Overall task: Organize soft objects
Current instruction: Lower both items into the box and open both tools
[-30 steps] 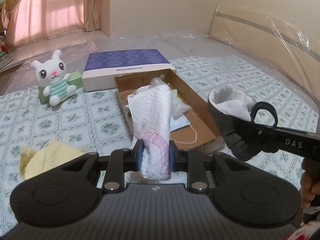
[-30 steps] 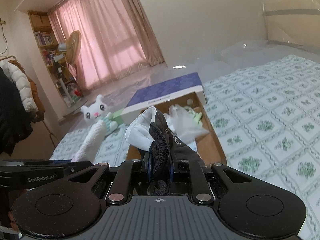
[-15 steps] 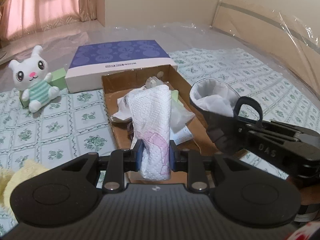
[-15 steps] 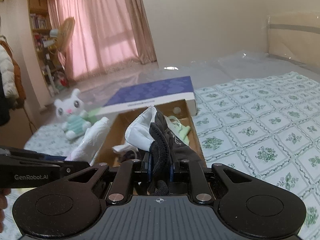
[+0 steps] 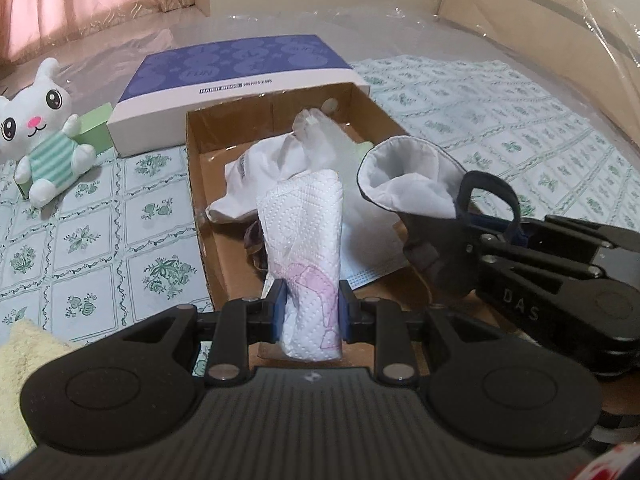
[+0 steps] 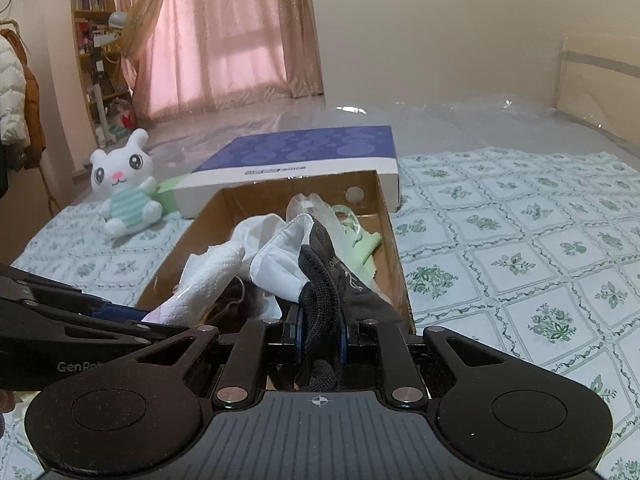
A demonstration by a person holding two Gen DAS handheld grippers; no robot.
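Two tongs are held over the box (image 5: pixel 200 184). A paper towel (image 5: pixel 308 248) is pinched upright in the left tongs (image 5: pixel 311 312), above the box's near end. A dark glove (image 6: pixel 320 280) with white lining is clamped in the right tongs (image 6: pixel 320 340), just beside the towel. A mask (image 5: pixel 368 276) and white cloth (image 5: pixel 256 176) are piled inside. A bunny (image 5: pixel 44 128) is seated on the bed (image 5: pixel 92 240), left of the box.

white tissue pack (image 5: pixel 306 256), purple-topped lid (image 5: pixel 240 62), green-floral sheet (image 5: pixel 100 232).
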